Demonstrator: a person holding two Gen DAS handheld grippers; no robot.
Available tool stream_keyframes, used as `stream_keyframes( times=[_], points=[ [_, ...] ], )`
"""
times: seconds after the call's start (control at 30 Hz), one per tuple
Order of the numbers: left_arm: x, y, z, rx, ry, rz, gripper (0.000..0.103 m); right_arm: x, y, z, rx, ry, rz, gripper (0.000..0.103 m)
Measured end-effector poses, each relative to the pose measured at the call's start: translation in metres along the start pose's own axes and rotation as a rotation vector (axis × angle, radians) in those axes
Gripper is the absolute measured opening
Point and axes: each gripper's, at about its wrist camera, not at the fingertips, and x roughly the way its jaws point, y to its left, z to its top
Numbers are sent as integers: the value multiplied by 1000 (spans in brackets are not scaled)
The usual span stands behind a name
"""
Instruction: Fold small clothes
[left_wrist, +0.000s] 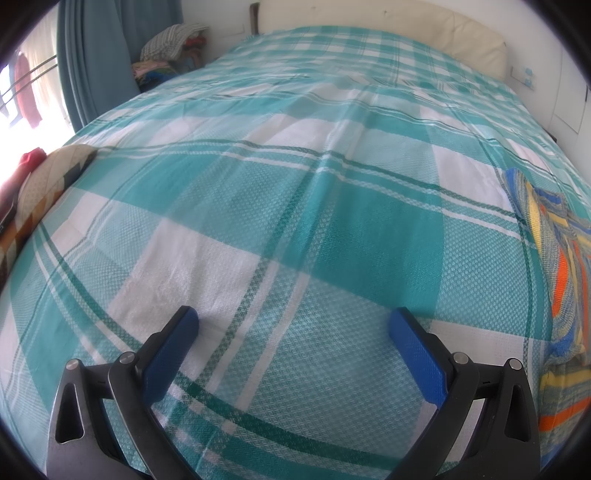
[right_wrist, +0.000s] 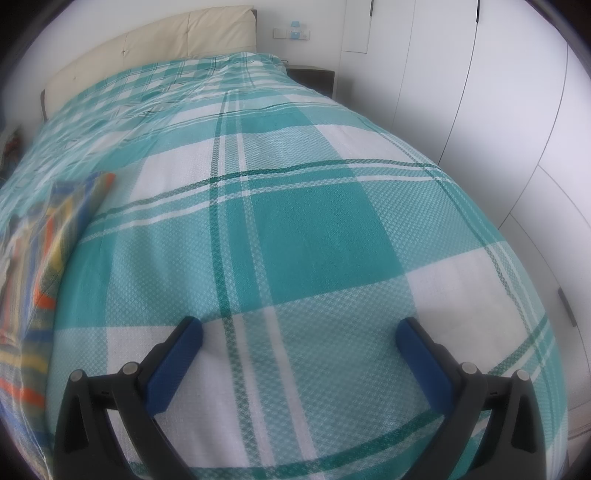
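Teal-and-white plaid bedspread (left_wrist: 295, 192) fills both my views, the striped multicoloured garment (left_wrist: 561, 266) lies crumpled on it at the right edge of the left view and the left edge of the right, while my left gripper (left_wrist: 293, 325) and right gripper (right_wrist: 299, 332) hover wide apart, holding nothing.

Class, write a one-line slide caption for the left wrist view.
Open left gripper hovers over the checked bedspread, striped garment lying at right.
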Motion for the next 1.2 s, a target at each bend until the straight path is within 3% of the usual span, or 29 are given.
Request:
stream_keyframes(
  times=[1.2],
  points=[
    [0,0,0,0,-1,0,103,3,0,0,3,1,1,103]
  ],
)
